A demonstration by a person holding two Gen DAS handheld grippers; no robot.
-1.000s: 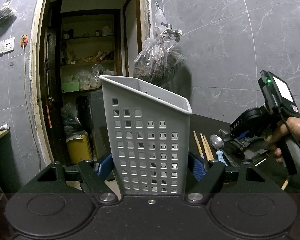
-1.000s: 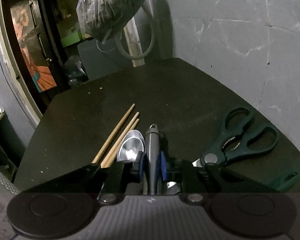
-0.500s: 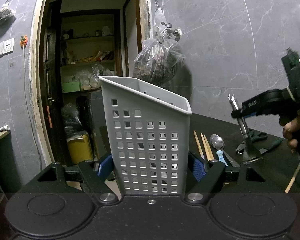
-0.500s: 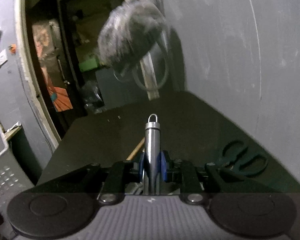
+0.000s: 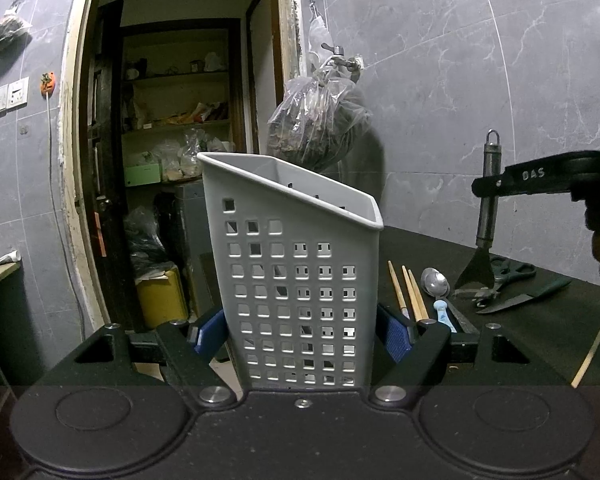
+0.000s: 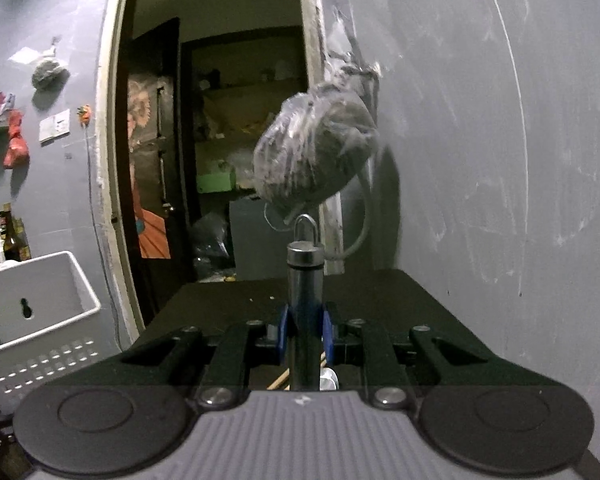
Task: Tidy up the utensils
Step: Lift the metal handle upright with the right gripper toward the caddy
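**Holding the basket and the metal tool**

My left gripper has its jaws clamped on the grey basket, which stands upright at the edge of the dark surface. My right gripper has its jaws clamped on the handle of a metal tool and holds it upright above the surface, ring end up. On the surface lie chopsticks, a spoon and scissors, near the basket.

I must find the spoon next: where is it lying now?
In the left wrist view the spoon lies on the dark table, right of the gray basket, between the chopsticks and the scissors.
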